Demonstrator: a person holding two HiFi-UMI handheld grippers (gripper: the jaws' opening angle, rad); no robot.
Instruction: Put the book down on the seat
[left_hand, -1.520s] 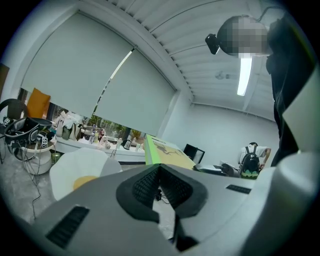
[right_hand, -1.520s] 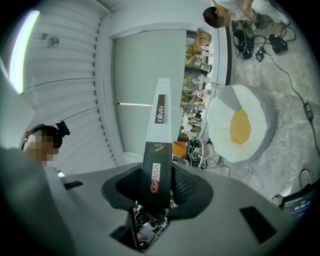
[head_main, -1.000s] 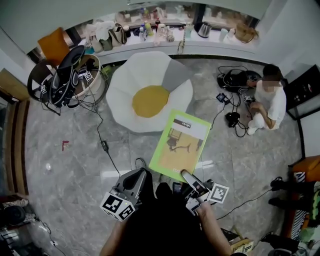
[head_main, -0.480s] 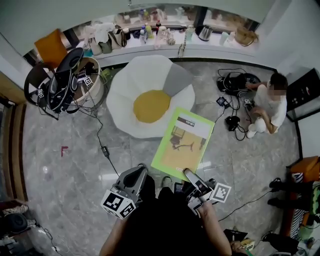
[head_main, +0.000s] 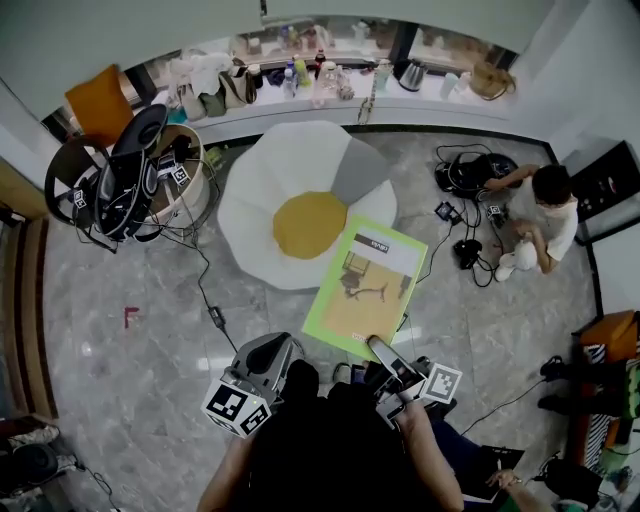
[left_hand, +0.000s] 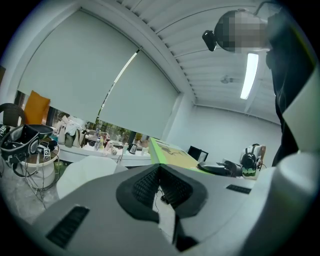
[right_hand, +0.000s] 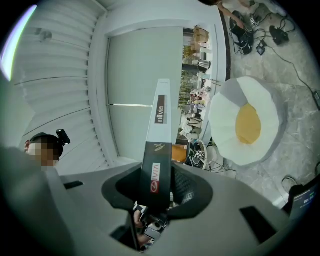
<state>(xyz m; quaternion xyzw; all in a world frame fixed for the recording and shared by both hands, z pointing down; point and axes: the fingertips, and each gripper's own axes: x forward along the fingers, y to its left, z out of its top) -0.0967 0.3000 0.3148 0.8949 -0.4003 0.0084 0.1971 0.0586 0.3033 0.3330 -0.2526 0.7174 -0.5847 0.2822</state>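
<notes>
The right claw (head_main: 378, 347) is pinched onto the near edge of a large, thin book with a lime-green border and a tan cover picture (head_main: 366, 285), close to its spine. In the right gripper view the dark spine is seen clamped between the pads and running straight out ahead of the jaws. The left claw (head_main: 268, 352) is pressed together with nothing in it. It is held level with the right claw, on its left and apart from the book.

The book is carried almost flat in the air, reaching forward from the right claw over the grey marble floor (head_main: 150, 330). Its far corner is seen over the rim of the white, fried-egg-shaped floor seat with a yellow centre (head_main: 290, 170), which lies ahead of both claws and a little to the left of the right one. The book has not yet been laid on the seat.

The book is judged stiff, since it is kept flat from a single edge grip, and fairly light for its breadth. A long lever is left by so broad a cover held at one end, so drooping or twisting in the pads is to be expected, and the cover may be slippery. The firmest hold is judged to be near the spine, where it is taken now. The seat is judged soft, so a flat lowering over the yellow centre is called for.
</notes>
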